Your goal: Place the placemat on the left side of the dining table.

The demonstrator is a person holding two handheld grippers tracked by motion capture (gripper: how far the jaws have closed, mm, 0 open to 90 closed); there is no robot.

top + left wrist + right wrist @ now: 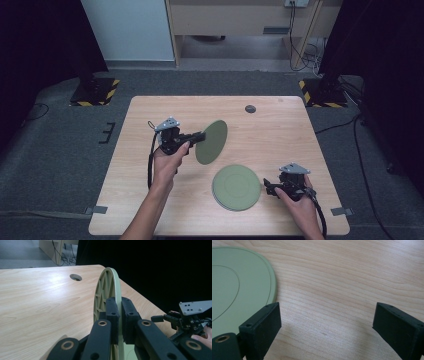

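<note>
Mid-transfer, I'd judge: left gripper (200,136) has its jaws clamped on the rim of one green plate (212,142), held on edge and clear of the desk (150,210), centre of the high view. In the left gripper view the ribbed underside of that plate (105,290) faces left. The stack of green plates (236,187) lies flat at lower centre-right, at least two deep by the edges; exact count not readable. Can't tell whether the lifted plate is leaving the stack or going onto it. Right gripper (270,188) rests low just right of the stack, jaws apart, nothing between them; stack rim (270,277) sits upper left in its view. No containers here; plates hold nothing. Cable hole (250,108) at upper centre of desk.
</note>
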